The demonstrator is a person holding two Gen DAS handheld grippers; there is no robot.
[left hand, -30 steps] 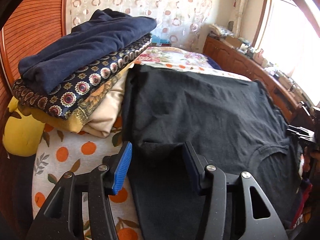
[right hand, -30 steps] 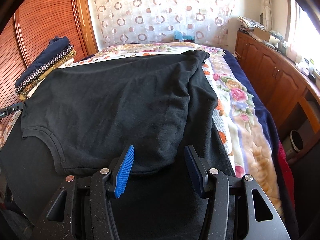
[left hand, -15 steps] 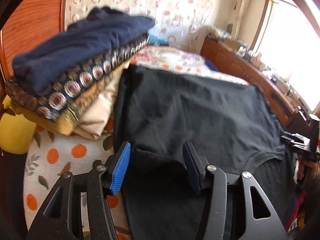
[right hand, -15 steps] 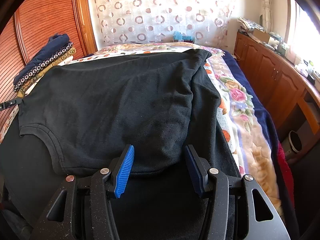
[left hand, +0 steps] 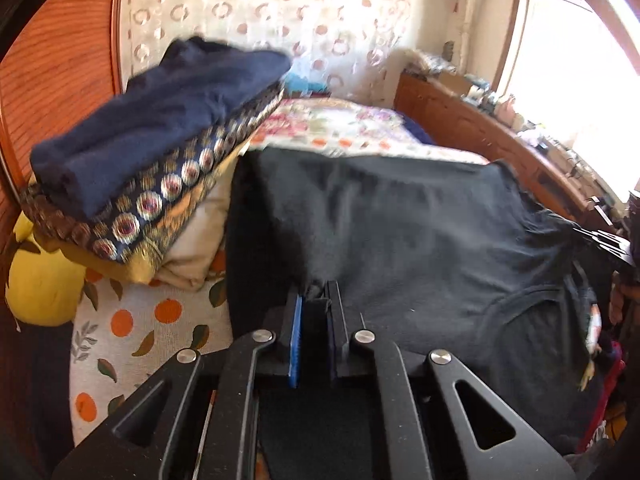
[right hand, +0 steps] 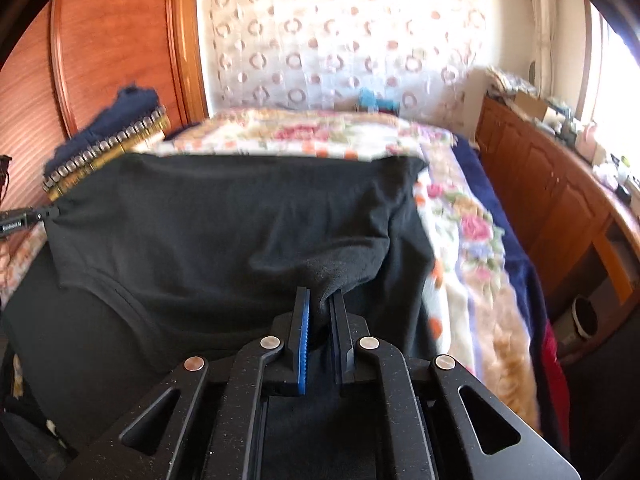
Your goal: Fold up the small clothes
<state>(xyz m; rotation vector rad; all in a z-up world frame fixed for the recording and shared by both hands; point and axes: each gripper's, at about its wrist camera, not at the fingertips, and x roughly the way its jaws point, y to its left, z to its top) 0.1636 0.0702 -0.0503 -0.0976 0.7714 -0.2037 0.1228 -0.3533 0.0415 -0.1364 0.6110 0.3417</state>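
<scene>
A black T-shirt (left hand: 400,240) lies spread on the bed, neck opening toward me at the lower right. My left gripper (left hand: 316,292) is closing, its blue pads pinching a fold of the shirt's near left edge. In the right wrist view the same black T-shirt (right hand: 200,220) is bunched up into my right gripper (right hand: 320,296), which is also closing with cloth pressed between its pads. Both pinched corners are raised a little off the bed. The other gripper's tip shows at each view's edge, holding the shirt's far corner.
A stack of folded clothes (left hand: 140,152), navy on top, sits at the left beside a yellow cushion (left hand: 40,280). The flowered bedspread (right hand: 472,232) runs along the right. A wooden cabinet (right hand: 560,208) with clutter lines the window side.
Both grippers went from open around the shirt's near edge to shut on it. Each has lifted slightly, pulling the cloth up into a bunch.
</scene>
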